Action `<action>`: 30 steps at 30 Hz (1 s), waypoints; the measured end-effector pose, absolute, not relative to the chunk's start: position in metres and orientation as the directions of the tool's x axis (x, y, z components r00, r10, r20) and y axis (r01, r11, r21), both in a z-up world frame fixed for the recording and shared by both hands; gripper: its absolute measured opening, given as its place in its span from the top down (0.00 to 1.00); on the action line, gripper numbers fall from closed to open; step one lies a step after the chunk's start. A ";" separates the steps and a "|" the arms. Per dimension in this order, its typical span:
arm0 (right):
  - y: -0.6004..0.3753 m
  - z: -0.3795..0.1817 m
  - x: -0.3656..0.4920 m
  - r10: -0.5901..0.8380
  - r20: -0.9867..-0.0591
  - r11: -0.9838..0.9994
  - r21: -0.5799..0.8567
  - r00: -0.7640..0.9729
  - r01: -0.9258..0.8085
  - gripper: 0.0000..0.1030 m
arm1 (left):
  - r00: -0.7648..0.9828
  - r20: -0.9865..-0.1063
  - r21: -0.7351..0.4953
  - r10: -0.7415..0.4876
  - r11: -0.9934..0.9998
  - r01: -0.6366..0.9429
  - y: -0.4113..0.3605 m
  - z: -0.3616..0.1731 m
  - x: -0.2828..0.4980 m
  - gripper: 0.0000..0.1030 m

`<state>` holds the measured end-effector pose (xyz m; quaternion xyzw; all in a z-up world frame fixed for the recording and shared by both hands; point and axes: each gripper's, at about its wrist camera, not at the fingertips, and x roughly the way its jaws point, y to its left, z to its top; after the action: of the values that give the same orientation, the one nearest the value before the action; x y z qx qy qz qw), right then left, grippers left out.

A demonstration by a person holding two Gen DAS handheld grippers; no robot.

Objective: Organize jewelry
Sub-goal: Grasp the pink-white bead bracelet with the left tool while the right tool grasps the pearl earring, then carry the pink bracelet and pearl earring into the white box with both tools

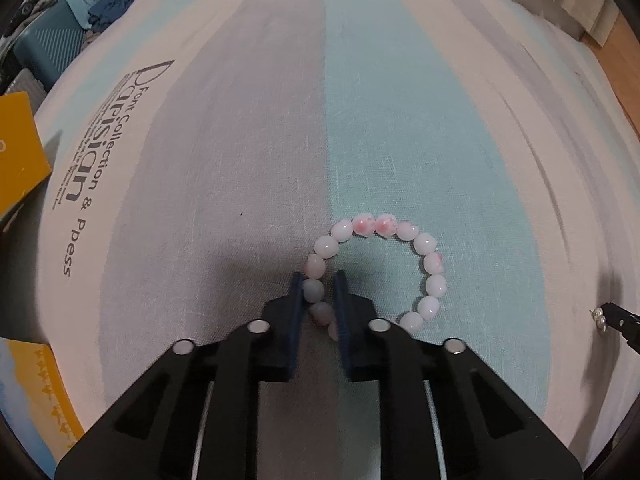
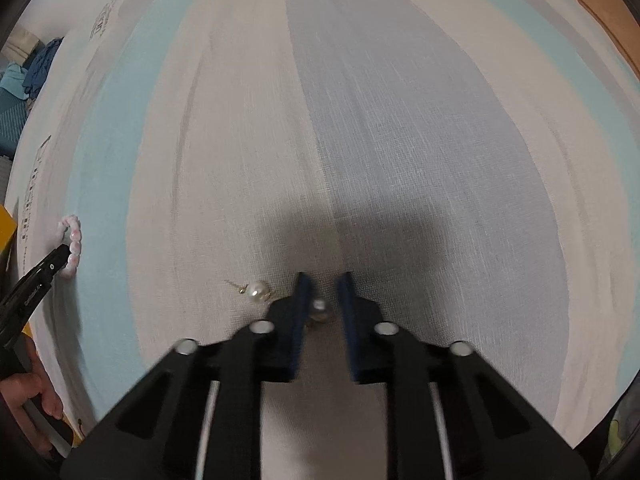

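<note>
A pink and white bead bracelet (image 1: 430, 262) lies on the striped cloth; it also shows far left in the right wrist view (image 2: 74, 246). My left gripper (image 1: 319, 280) has its blue fingers closed on the bracelet's left side beads. A pearl earring (image 2: 320, 309) sits between the blue fingers of my right gripper (image 2: 323, 280), which stand narrowly apart around it. A second pearl earring (image 2: 256, 292) with a gold hook lies just left of the right gripper. In the left wrist view the right gripper tip (image 1: 618, 318) and an earring (image 1: 599, 316) show at far right.
The cloth (image 1: 280, 140) is a striped bedsheet with printed lettering. A yellow box (image 1: 18, 152) lies at the left edge. A teal suitcase and clothes (image 1: 60, 28) are at back left. Wooden floor (image 1: 624, 72) shows at right.
</note>
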<state>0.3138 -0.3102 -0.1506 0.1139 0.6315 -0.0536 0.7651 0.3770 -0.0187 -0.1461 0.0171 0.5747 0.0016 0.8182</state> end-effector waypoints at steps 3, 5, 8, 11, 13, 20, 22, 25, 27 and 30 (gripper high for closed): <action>-0.312 -0.147 0.308 0.071 -0.976 0.967 0.118 0.205 0.227 0.90 | 0.334 -0.942 0.024 0.016 1.000 0.018 -0.017 -0.144 0.378 0.90; -0.310 -0.143 0.304 0.079 -0.975 0.966 0.127 0.210 0.226 0.90 | 0.334 -0.943 0.026 0.017 0.999 0.023 -0.018 -0.143 0.374 0.90; -0.308 -0.137 0.297 0.087 -0.972 0.966 0.135 0.218 0.219 0.90 | 0.329 -0.944 0.013 0.006 1.000 0.018 -0.014 -0.141 0.373 0.90; -0.306 -0.128 0.294 0.093 -0.968 0.967 0.144 0.232 0.212 0.90 | 0.332 -0.943 0.007 0.001 1.000 0.017 -0.014 -0.136 0.371 0.90; -0.302 -0.121 0.291 0.095 -0.965 0.967 0.148 0.245 0.208 0.90 | 0.340 -0.940 0.006 -0.001 1.000 0.017 -0.013 -0.131 0.368 0.90; -0.304 -0.098 0.282 0.103 -0.953 0.968 0.162 0.284 0.190 0.90 | 0.370 -0.929 -0.005 -0.010 1.000 0.016 -0.014 -0.107 0.356 0.90; -0.301 -0.092 0.280 0.105 -0.950 0.969 0.164 0.293 0.185 0.90 | 0.377 -0.926 -0.004 -0.011 1.000 0.018 -0.013 -0.099 0.352 0.90; -0.295 -0.085 0.278 0.107 -0.945 0.971 0.166 0.308 0.173 0.90 | 0.375 -0.927 -0.011 -0.017 1.000 0.018 -0.011 -0.092 0.347 0.90; -0.295 -0.077 0.270 0.110 -0.942 0.972 0.169 0.319 0.163 0.90 | 0.379 -0.925 -0.012 -0.017 1.000 0.015 -0.007 -0.088 0.342 0.90; -0.282 -0.073 0.276 0.113 -0.937 0.975 0.169 0.330 0.145 0.90 | 0.385 -0.923 -0.016 -0.020 1.000 0.013 -0.004 -0.080 0.330 0.90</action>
<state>0.2757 -0.2824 -0.0726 0.1116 0.5789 -0.0097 0.8077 0.3296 -0.0044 -0.0799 -0.0030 0.5546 -0.0098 0.8320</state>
